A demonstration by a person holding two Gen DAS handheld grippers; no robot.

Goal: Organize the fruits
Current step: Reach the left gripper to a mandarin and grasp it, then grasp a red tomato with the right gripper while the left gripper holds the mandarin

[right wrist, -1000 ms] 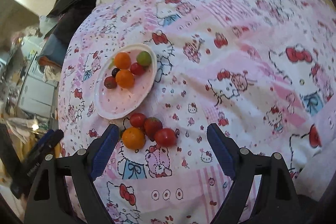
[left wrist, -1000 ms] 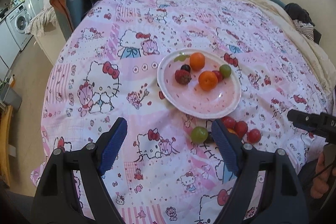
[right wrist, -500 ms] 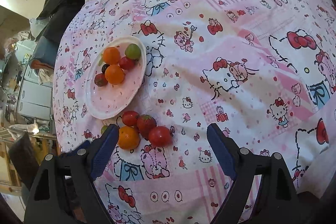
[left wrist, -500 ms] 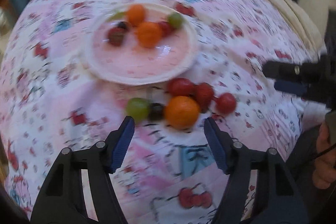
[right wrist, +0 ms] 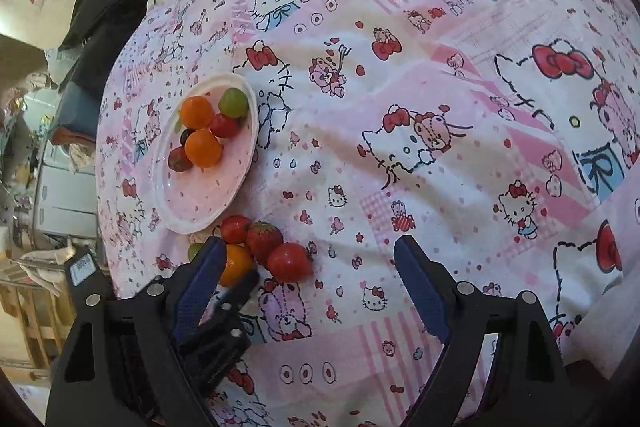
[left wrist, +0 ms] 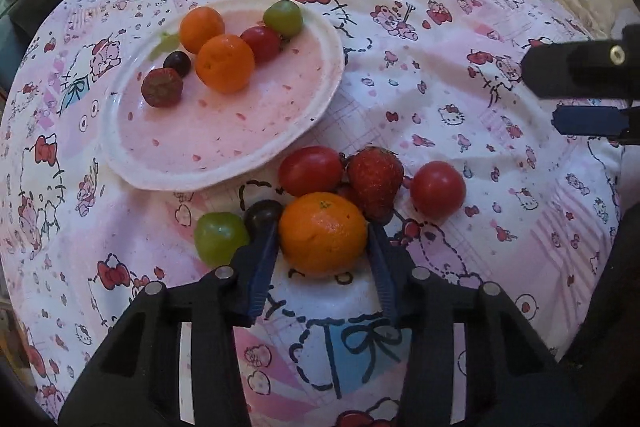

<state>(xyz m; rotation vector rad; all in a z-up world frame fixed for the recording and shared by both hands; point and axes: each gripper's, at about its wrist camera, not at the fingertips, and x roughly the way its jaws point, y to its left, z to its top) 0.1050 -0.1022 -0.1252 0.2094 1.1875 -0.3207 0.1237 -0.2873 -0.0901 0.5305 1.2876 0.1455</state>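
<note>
Fingers of the left gripper (left wrist: 323, 247) flank the orange (left wrist: 323, 233), pads at or almost at its sides, seemingly so it can be lifted to the plate (left wrist: 320, 99) just beyond. Being round, it has no long axis; its stem dimple faces up. Grapes sit left of the fingers, tomatoes and strawberry (left wrist: 375, 179) just ahead. The right gripper (right wrist: 308, 283) hangs wide open and empty, the fruit cluster by its left finger.
</note>
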